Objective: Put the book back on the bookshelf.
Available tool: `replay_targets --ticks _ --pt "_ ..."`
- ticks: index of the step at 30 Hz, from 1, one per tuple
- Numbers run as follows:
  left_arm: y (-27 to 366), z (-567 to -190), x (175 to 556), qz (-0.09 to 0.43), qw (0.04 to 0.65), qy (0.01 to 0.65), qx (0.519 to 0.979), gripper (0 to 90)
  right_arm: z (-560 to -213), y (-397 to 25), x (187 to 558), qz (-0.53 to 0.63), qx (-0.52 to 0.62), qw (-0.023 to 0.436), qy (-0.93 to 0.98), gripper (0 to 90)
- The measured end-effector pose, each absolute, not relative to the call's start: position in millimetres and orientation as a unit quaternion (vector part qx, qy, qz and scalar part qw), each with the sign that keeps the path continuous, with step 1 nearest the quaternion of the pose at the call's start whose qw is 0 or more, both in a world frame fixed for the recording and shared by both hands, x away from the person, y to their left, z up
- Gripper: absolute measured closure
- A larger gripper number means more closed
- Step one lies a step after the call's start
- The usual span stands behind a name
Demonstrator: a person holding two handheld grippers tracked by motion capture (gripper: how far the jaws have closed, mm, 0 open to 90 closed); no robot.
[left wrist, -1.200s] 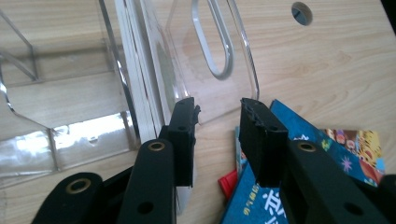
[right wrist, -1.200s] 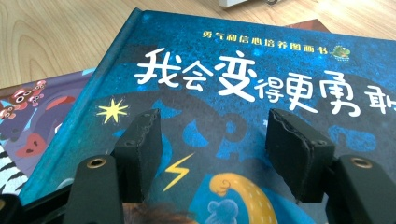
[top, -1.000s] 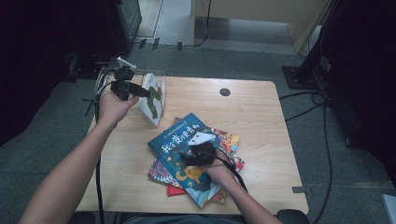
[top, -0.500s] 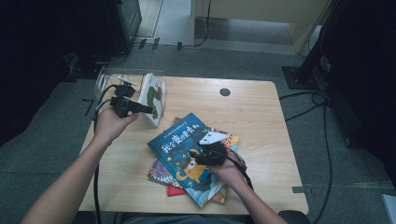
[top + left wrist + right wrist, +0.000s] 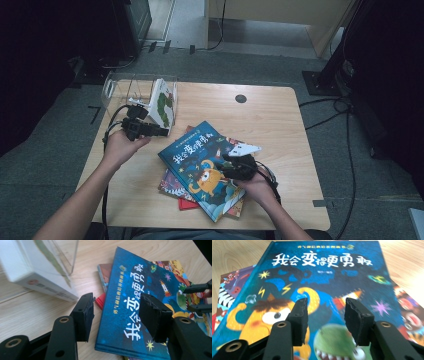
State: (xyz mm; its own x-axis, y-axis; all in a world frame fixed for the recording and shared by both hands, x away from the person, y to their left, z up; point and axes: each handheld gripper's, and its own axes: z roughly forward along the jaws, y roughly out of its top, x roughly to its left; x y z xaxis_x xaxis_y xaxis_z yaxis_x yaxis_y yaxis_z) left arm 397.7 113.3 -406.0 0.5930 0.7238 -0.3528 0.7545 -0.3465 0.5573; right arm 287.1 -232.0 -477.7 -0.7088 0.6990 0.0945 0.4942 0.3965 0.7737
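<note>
The right tongs (image 5: 325,322) stood part open with nothing between the jaws, poised just above the cover of the blue book (image 5: 317,290), over the orange monster at its near end. The left tongs (image 5: 117,315) were likewise part open and empty, aimed across the bare table (image 5: 30,315) toward the blue book's (image 5: 140,305) spine edge, with the white book (image 5: 37,272) just to their far left. In the high view the right tongs (image 5: 239,167) hovered over the right half of the blue book (image 5: 200,165), which lay topmost and askew on a loose pile of picture books (image 5: 175,187) at the near middle of the table (image 5: 280,120); the left tongs (image 5: 150,131) hung near the left edge, just beside the white book (image 5: 164,102), which leaned upright in a clear plastic holder (image 5: 125,85) at the far left corner. The work in hand appeared to be lifting the blue book toward that holder. Risks, as judged: a flat hardcover offers the jaws no edge from above, so closing there would likely skid the cover or drag the books beneath; a grip at one corner could let the book swing and fan open; and the left tongs, so close to the holder, could knock the leaning white book over.
</note>
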Motion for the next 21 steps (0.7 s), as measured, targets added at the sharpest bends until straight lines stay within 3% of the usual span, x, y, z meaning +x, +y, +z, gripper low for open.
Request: replay_targets --ticks 7,16,21 --pt "106.0 -426.2 393.1 -0.038 0.349 0.443 0.825 45.5 -480.7 -254.4 276.2 0.421 0.380 0.127 0.814 56.7" --pt "98.9 -449.6 392.0 -0.062 0.346 0.431 0.831 43.6 -482.3 -274.2 263.2 0.422 0.396 0.141 0.804 67.2" --pt "95.2 -456.0 389.5 -0.044 0.347 0.416 0.839 43.4 -485.7 -282.0 257.2 0.417 0.409 0.139 0.800 72.7"
